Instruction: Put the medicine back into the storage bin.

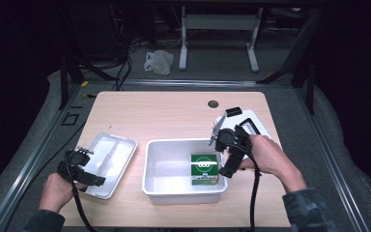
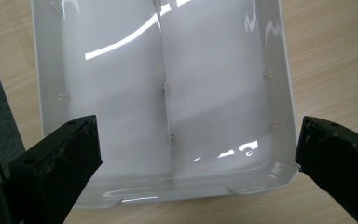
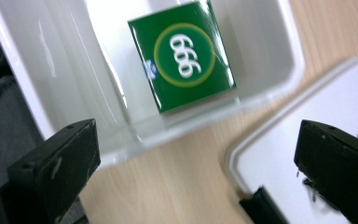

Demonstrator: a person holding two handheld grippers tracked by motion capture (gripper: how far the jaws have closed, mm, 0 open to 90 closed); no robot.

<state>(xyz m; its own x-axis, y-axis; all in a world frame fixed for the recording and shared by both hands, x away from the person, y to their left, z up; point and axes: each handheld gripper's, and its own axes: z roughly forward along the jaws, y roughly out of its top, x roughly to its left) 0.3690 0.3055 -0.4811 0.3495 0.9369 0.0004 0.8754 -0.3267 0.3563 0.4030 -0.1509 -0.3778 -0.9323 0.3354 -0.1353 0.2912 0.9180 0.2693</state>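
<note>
Left gripper (image 1: 82, 169): held in the person's left hand (image 1: 55, 189) at the near left edge of the tabletop (image 1: 164, 116), pointing away from the person; jaws spread wide, nothing between them; black cable trailing back toward the near edge. Left forearm enters from the near edge, sleeve dark. Right gripper (image 1: 229, 154): held in the right hand (image 1: 265, 154) over the right half of the tabletop, tilted downward and inward; jaws wide apart, empty; cable hanging toward the near edge. Right forearm in a patterned sleeve, angled in from the near right corner.
</note>
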